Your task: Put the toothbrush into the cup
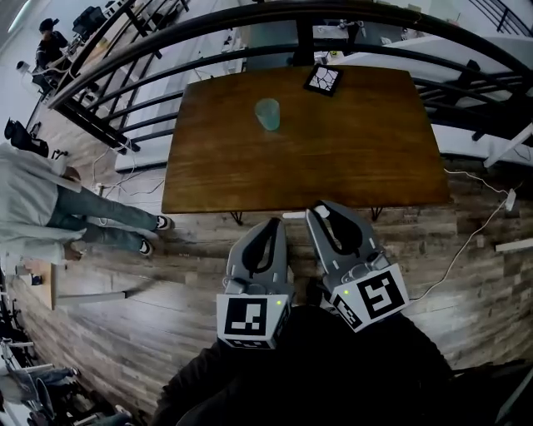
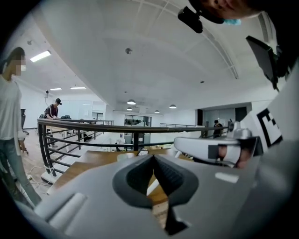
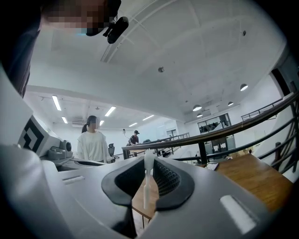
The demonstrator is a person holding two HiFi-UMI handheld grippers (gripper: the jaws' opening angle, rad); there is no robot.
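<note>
A pale green cup (image 1: 268,114) stands upright on the far middle of the brown wooden table (image 1: 366,158). Both grippers hang in front of the table's near edge, over the floor. My right gripper (image 1: 320,210) is shut on a white toothbrush (image 3: 147,183), which stands upright between the jaws in the right gripper view. A white end of the toothbrush (image 1: 293,215) pokes out to the left in the head view. My left gripper (image 1: 273,223) is shut with nothing in it, its pads (image 2: 140,175) meeting at the tip. The cup is well ahead of both grippers.
A black-and-white marker tile (image 1: 322,79) lies at the table's far edge. A dark metal railing (image 1: 250,17) curves behind the table. A person (image 1: 50,208) stands on the wooden floor to the left. A white cable (image 1: 479,233) trails over the floor to the right.
</note>
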